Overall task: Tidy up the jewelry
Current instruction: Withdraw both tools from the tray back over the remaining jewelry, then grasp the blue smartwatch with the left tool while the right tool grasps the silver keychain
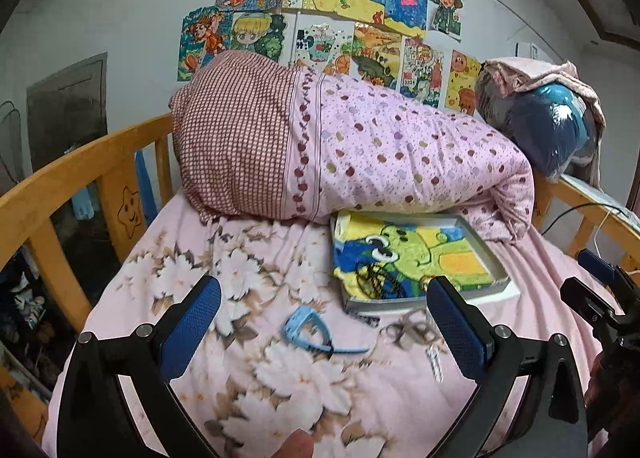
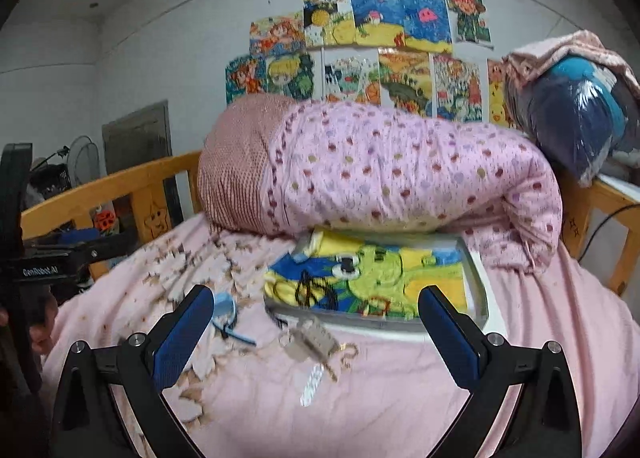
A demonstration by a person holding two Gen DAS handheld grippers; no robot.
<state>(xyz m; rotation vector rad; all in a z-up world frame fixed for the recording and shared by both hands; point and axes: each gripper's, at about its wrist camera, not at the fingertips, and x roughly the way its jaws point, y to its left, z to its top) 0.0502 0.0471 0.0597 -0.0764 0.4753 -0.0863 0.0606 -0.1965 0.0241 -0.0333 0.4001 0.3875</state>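
Note:
A white tray [image 1: 498, 264] lined with a cartoon frog towel lies on the bed, with a dark necklace [image 1: 374, 278] on its near corner. A blue watch [image 1: 306, 328], a silvery jewelry pile [image 1: 410, 332] and a beaded piece [image 1: 435, 364] lie on the sheet before it. My left gripper [image 1: 324, 316] is open and empty above the watch. My right gripper [image 2: 316, 318] is open and empty above the silvery pile [image 2: 310, 340]. The tray [image 2: 478, 286], necklace [image 2: 310, 292], watch [image 2: 224, 310] and beaded piece [image 2: 312, 382] show in the right wrist view.
A rolled pink quilt [image 1: 360, 150] lies behind the tray. A wooden bed rail [image 1: 80, 162] runs along the left and a rail [image 1: 592, 202] on the right. A plastic-wrapped bundle [image 1: 556, 126] sits at back right. The right gripper's body [image 1: 600, 298] is at the right edge.

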